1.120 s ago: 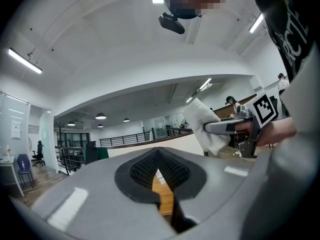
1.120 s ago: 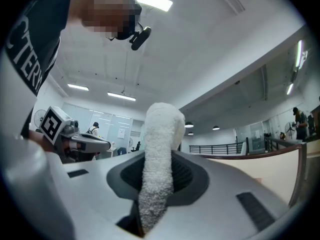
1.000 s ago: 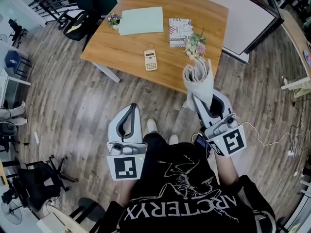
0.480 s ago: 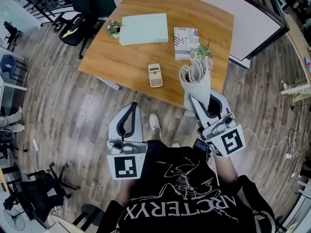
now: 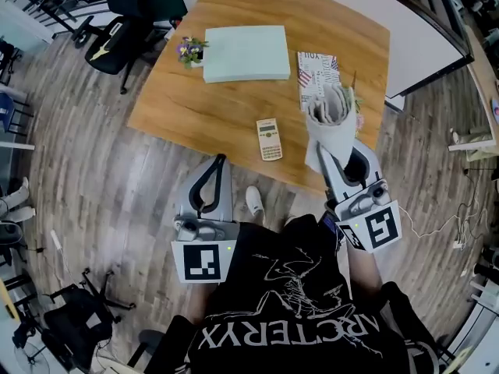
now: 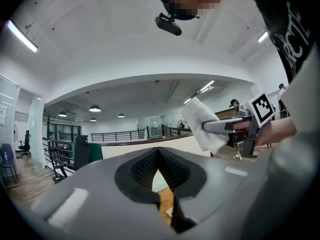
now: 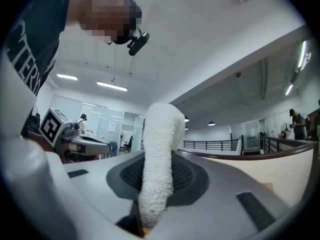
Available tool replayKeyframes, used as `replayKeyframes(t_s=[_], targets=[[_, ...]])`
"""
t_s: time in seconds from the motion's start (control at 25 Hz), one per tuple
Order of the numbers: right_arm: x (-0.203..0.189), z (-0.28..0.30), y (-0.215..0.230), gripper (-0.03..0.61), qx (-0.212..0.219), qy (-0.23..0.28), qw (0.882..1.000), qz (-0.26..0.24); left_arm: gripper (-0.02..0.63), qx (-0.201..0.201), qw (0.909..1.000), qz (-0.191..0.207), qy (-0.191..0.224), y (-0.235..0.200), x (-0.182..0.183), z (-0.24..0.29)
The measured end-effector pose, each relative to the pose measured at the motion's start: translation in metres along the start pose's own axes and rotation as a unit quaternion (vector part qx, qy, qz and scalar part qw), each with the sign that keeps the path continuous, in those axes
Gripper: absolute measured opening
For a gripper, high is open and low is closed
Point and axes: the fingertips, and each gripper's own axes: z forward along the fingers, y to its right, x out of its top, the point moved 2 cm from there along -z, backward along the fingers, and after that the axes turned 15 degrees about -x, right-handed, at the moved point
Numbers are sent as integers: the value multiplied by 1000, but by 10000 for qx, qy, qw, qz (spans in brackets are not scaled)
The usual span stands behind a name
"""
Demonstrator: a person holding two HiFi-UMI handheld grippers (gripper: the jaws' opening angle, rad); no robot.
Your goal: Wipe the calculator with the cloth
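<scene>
A cream calculator (image 5: 270, 139) lies flat near the front edge of the wooden table (image 5: 195, 107). My right gripper (image 5: 334, 148) is shut on a rolled white cloth (image 5: 330, 118), which stands up from its jaws over the table's front right corner, right of the calculator. In the right gripper view the cloth (image 7: 158, 156) fills the gap between the jaws. My left gripper (image 5: 220, 162) hangs over the floor just short of the table edge, jaws together and holding nothing. The left gripper view shows its closed tips (image 6: 159, 153) and the cloth (image 6: 202, 125) off to the right.
On the table are a pale green pad (image 5: 245, 53), a printed booklet (image 5: 316, 75), a small flower pot (image 5: 189, 51) and flowers (image 5: 356, 104) behind the cloth. A black office chair (image 5: 117, 37) stands left of the table. A white board (image 5: 437, 22) leans at the right.
The table and calculator have come nearer to me in the head view. My right gripper with the cloth now reaches over the table's front corner; my left gripper stays shut.
</scene>
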Motion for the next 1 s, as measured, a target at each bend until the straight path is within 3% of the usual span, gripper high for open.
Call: replayKeyframes(t_s=[0.36,0.64,1.0], targets=[[-11,34,5,92,63,-20,10000,18,9,123,9999,-43,-67,-23,-8,16],[-3,47,5,92,368,158,9992,74,9,378,9993,39,-3,-23,6,17],[-4,47,12,92,510,190,9984,119,9,408,9991,117,-31,-12,13,27]])
